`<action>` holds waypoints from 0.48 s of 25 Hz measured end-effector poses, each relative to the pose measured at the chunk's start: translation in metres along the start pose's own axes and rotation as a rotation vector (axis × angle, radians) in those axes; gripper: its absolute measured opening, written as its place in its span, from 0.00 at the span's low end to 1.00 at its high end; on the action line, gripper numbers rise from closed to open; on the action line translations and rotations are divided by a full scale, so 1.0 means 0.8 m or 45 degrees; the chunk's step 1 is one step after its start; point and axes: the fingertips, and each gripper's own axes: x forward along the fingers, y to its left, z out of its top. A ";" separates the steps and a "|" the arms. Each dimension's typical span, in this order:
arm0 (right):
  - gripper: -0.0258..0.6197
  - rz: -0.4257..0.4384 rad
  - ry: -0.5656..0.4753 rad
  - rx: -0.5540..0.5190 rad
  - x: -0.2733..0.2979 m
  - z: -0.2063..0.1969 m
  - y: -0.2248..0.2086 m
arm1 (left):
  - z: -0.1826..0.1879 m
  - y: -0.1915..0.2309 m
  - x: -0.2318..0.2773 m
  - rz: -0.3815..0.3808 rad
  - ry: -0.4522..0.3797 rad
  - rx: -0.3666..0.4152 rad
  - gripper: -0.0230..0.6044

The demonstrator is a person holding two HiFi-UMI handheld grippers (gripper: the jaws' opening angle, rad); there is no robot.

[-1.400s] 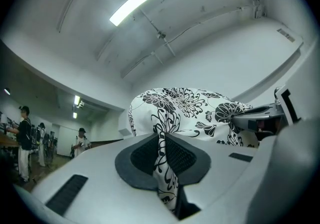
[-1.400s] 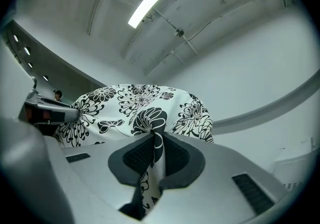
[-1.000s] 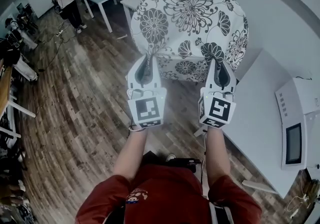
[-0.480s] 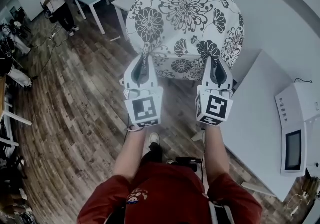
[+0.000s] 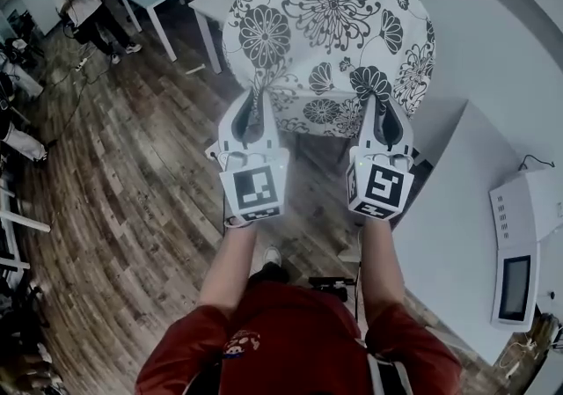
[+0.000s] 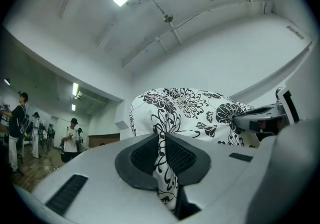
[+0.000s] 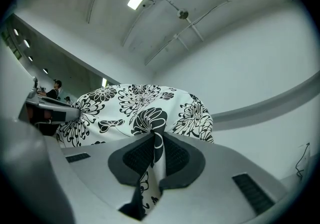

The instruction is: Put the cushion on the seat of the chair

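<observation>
Head view: left tool [image 5: 257, 105] and right tool [image 5: 384, 108] both clamp the floral cushion [image 5: 330, 15].

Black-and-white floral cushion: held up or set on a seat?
Held up: left gripper and right gripper each pinch an edge of the floral cushion; no seat visible beneath.

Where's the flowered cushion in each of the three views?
Head view: cushion top centre, above left gripper and right gripper.
Left gripper view: centre, edge pinched in the jaws.
Right gripper view: centre-left, edge pinched in the jaws.
Shared landmark: white wall behind it.
</observation>
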 end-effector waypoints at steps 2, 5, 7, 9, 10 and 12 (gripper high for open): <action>0.11 0.019 -0.041 -0.001 0.006 -0.003 0.000 | -0.002 -0.001 0.002 0.026 -0.037 0.008 0.11; 0.11 0.034 -0.087 -0.006 0.006 -0.010 -0.003 | -0.007 -0.006 -0.001 0.053 -0.085 0.000 0.11; 0.11 0.024 -0.097 -0.013 0.005 -0.011 -0.002 | -0.008 -0.006 -0.002 0.043 -0.102 0.001 0.11; 0.11 0.008 -0.104 -0.025 0.002 -0.009 0.001 | -0.009 -0.003 -0.002 0.021 -0.109 0.013 0.11; 0.11 -0.002 -0.108 -0.031 0.001 -0.007 0.002 | -0.009 -0.001 -0.001 0.008 -0.114 0.012 0.11; 0.11 -0.026 -0.114 -0.038 0.001 -0.006 0.003 | -0.009 0.001 0.003 -0.015 -0.125 0.002 0.11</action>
